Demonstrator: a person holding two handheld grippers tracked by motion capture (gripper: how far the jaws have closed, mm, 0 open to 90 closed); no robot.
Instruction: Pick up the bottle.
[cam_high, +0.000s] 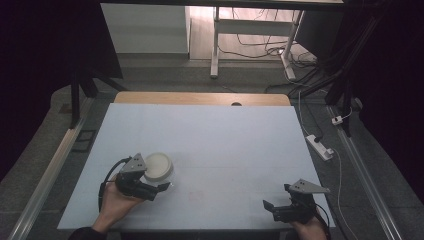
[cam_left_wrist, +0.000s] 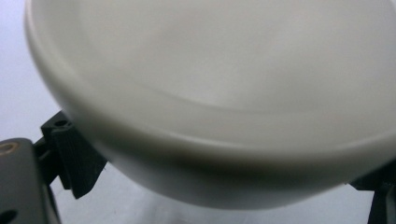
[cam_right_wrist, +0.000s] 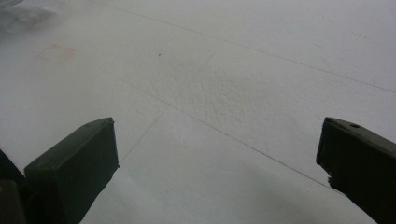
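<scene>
Fingers of my left gripper stand spread, one black ribbed pad at the lower left of the left gripper view and the other just showing at its lower right edge, with the white bowl between them. Whether the pads press its wall I cannot tell; the left one sits just beside the underside with a sliver of table showing. My right gripper has its jaws wide apart too, one at the lower left and one at the lower right of the right gripper view, with nothing but bare table between them.

From above, the bowl lies at the lower left of the frame, just beyond my left gripper, mouth up. Its inside looks plain white with nothing in it. It is round, so it has no long axis; in the left gripper view its rim runs as a curve from upper left down across the frame.

My right gripper rests near the lower right edge of the table, well apart from the bowl.
</scene>
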